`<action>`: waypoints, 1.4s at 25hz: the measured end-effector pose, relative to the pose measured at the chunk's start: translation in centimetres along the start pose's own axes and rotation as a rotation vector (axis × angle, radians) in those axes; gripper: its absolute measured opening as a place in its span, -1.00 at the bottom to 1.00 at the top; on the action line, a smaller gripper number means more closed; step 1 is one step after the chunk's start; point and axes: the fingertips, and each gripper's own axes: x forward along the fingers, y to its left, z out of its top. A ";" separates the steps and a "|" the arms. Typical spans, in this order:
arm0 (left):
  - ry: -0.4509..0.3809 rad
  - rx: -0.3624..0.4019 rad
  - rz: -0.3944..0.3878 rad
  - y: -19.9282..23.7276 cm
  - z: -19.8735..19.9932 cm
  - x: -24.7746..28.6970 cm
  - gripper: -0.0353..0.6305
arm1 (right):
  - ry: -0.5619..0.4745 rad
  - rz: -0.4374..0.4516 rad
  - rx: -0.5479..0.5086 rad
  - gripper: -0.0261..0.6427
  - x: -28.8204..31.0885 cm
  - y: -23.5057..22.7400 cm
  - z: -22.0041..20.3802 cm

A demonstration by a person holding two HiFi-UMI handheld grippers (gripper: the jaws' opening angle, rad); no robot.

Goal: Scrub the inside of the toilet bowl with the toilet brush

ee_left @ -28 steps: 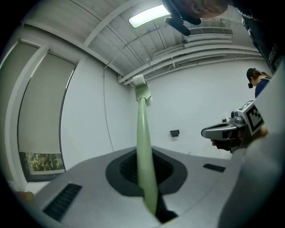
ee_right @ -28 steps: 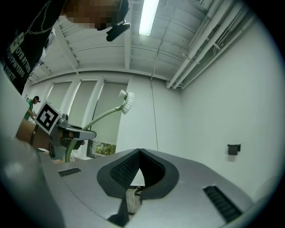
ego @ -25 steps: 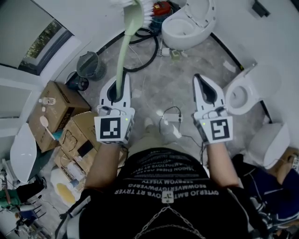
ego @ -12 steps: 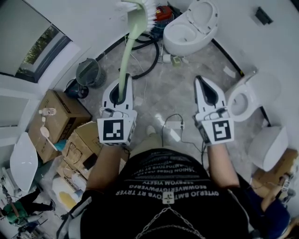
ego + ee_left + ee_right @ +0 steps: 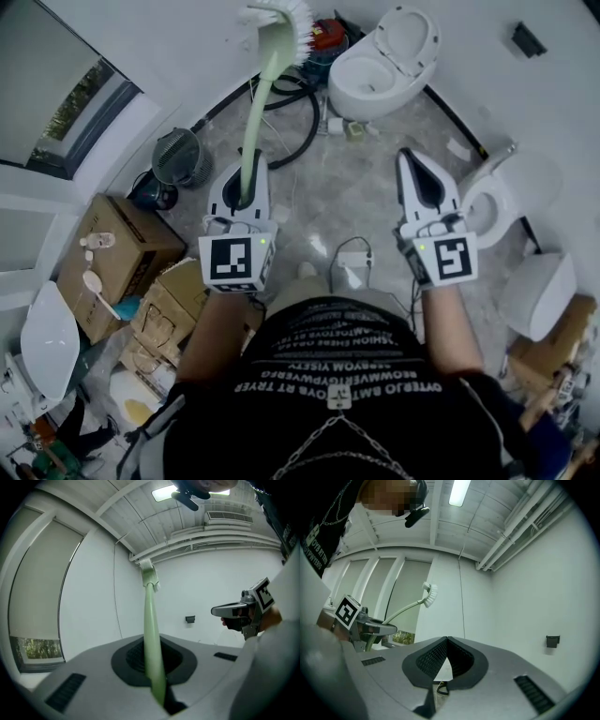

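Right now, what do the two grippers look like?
The left gripper and the right gripper are white shells with black inner pads, tapering to a point. Each carries a cube with black-and-white square markers. The person wears a black shirt with white lettering.

Toilet (image 5: 368, 99) ahead, boxes (image 5: 114, 249) left (fan (image 5: 176, 157) behind them).

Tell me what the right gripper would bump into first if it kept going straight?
Probably the white wall. The right gripper, shut and empty, points at it, and nothing shows in between, though depth is hard to judge.
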 end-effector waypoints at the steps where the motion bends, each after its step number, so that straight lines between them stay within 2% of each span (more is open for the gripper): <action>1: -0.003 0.006 -0.009 0.4 0.0 0.1 -0.89 | 0.000 -0.006 -0.003 -0.91 0.1 0.2 0.1; 6: -0.009 -0.020 -0.022 1.3 0.0 0.5 -0.89 | 0.002 -0.032 -0.017 -0.91 0.0 0.6 0.5; 10: -0.025 -0.047 -0.065 0.5 0.0 0.5 -0.89 | 0.006 -0.057 -0.016 -0.91 -0.9 0.1 0.7; 17: -0.036 -0.012 -0.114 -1.2 0.6 1.5 -0.89 | 0.009 -0.075 -0.005 -0.91 -1.5 -0.9 0.5; 21: -0.040 0.017 -0.107 -0.9 0.7 2.1 -0.89 | -0.003 -0.073 0.001 -0.91 -0.8 -1.5 0.2; 26: -0.038 -0.002 -0.075 0.3 0.7 3.6 -0.89 | -0.018 -0.069 0.008 -0.91 1.3 -2.8 -0.2; 35: -0.031 -0.010 -0.062 0.9 0.6 10.0 -0.89 | 0.001 -0.070 0.019 -0.91 5.8 -7.8 -2.5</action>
